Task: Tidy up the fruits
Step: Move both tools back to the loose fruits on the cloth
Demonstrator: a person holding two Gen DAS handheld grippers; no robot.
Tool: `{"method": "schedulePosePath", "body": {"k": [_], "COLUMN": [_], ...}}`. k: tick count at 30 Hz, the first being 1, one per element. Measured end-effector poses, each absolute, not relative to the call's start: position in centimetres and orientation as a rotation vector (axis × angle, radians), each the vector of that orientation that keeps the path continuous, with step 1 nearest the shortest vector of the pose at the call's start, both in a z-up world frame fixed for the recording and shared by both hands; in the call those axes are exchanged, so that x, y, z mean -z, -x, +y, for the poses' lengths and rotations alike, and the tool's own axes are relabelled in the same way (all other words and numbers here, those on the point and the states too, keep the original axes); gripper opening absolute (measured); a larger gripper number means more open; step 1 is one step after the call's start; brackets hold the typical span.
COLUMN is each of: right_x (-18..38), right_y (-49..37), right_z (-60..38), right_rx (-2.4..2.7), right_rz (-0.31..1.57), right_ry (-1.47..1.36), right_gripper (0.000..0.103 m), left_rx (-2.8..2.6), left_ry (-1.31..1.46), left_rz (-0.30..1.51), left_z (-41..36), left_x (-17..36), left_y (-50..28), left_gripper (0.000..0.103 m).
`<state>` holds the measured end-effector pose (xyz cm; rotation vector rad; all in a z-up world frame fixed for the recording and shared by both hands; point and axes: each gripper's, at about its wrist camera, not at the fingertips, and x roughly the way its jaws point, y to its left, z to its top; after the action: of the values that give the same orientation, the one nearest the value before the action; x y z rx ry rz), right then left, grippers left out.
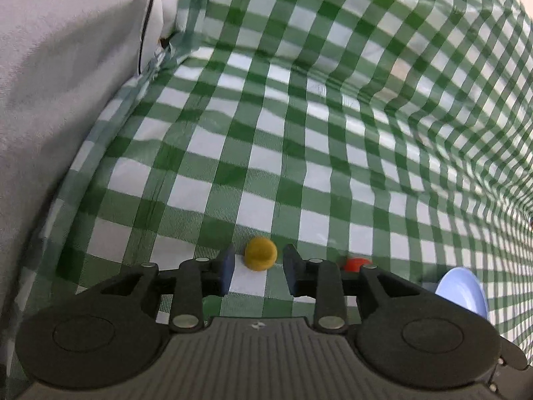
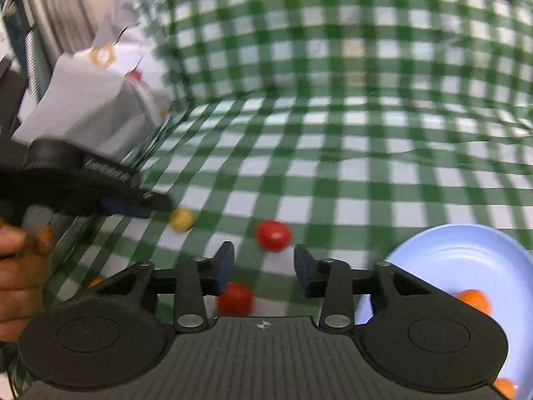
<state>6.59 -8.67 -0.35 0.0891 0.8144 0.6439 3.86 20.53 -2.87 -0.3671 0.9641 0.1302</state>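
Round yellow fruit (image 1: 260, 253) between open left tool (image 1: 256, 268) pads, glossy checked cloth (image 1: 299, 133)

text: none readable | marks: small compass-like emblem on each tool's (image 1: 256, 260) ribbed base

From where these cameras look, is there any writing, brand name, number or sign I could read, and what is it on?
No readable words or numbers anywhere.
Small four-pointed emblem, no letters, on the left gripper body; the same on the right gripper body.
Yellow ring and red spots on the white bag: blurred print, unreadable.
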Motion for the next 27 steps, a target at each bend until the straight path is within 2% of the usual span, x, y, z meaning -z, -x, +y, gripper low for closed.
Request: {"method": "schedulePosePath", "body": {"k": [8,13,14,15,17,18,27], "right_x": [2.8,3.5,3.6,3.6,3.6,3.5,4.0], "right_y": [-6.4,-6.4,-6.4,-6.4,-6.7,-6.8,-7.5], "right_z": [-6.2,-5.5,-5.5,-5.5,-5.9,-6.1,-6.9], "right_rx": [-0.67,-0.691,-0.694,-0.696,-0.703,-0.698,-0.637], "right_rz": [0.869,0.885,0.877,0.873,0.874,0.871,0.889], "right_ry": [-0.001,0.057,0.071,0.078,0.063,0.049,0.06], "right_gripper": [0.052,0.044,0.04,0.031,0.031,0.031,0.031], "left_rx": [-0.133,-0.16,-0.162,-0.158,-0.154,-0.155,-0.164], "left_ry": [0.339,0.349,0.348,0.343,0.331,0.321,0.289], "left_rz": [0.976,0.982,0.983,0.986,0.993,0.998,1.009], "left_z": [19.2,19.5,19.4,19.2,18.9,18.7,18.0], "left_x": [3.7,4.2,4.2,4.3,4.5,4.5,4.8], "left_y": [-4.8,-5.3,-5.3,-5.3,-5.5,-5.6,-6.0], "left_gripper": [0.035,0.035,0.035,0.035,0.032,0.026,0.026]}}
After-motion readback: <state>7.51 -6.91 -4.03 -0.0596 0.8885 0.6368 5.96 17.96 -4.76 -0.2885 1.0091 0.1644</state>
